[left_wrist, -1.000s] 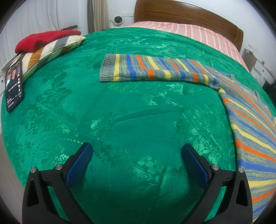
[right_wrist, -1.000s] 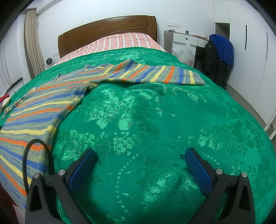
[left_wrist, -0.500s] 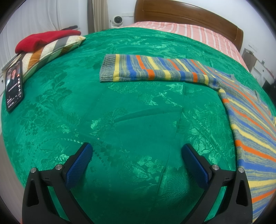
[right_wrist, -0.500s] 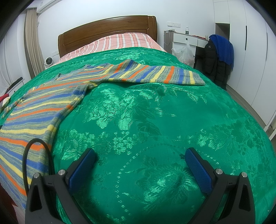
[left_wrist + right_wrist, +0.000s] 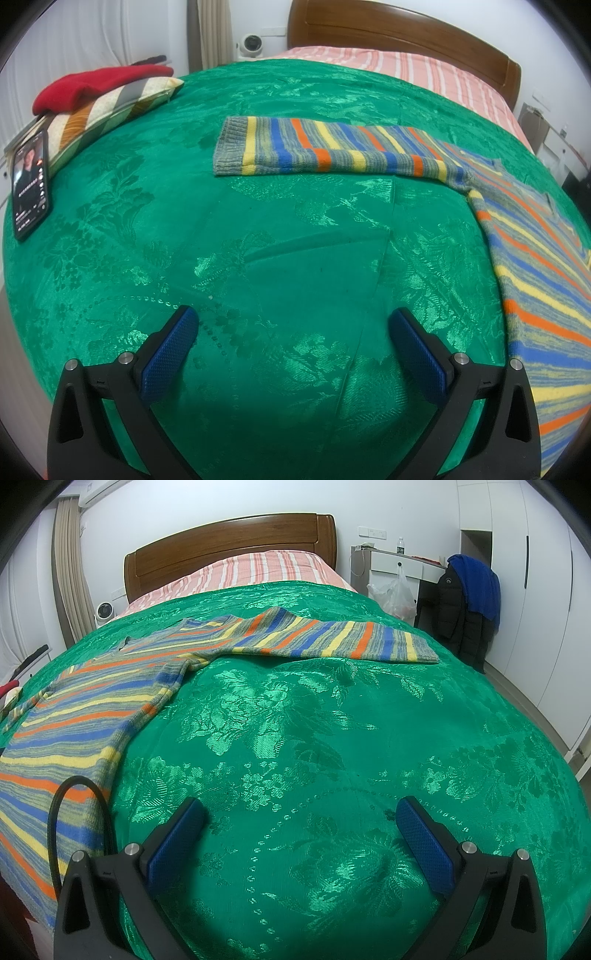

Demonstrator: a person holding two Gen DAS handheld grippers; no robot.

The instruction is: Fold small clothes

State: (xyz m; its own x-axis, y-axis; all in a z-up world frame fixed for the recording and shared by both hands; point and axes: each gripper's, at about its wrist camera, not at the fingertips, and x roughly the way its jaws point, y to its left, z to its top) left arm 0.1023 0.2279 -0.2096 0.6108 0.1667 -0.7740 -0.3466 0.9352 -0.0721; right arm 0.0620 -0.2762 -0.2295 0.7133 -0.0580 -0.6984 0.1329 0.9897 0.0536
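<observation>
A striped sweater (image 5: pixel 535 258) in blue, orange, yellow and grey lies flat on the green bedspread (image 5: pixel 258 240). Its one sleeve (image 5: pixel 332 151) stretches left across the bed in the left wrist view. In the right wrist view the sweater body (image 5: pixel 74 720) fills the left side, and the other sleeve (image 5: pixel 332 640) reaches right. My left gripper (image 5: pixel 291 328) is open above bare bedspread, left of the sweater body and below the sleeve. My right gripper (image 5: pixel 301 819) is open too, over bare bedspread (image 5: pixel 332 757) right of the body.
A phone (image 5: pixel 29 184) lies at the bed's left edge beside a striped pillow (image 5: pixel 103 114) with a red garment (image 5: pixel 96 86) on it. Wooden headboard (image 5: pixel 229 550) at the far end. Right of the bed stand a desk (image 5: pixel 399 563), a plastic bag (image 5: pixel 393 594) and hung jackets (image 5: pixel 469 602).
</observation>
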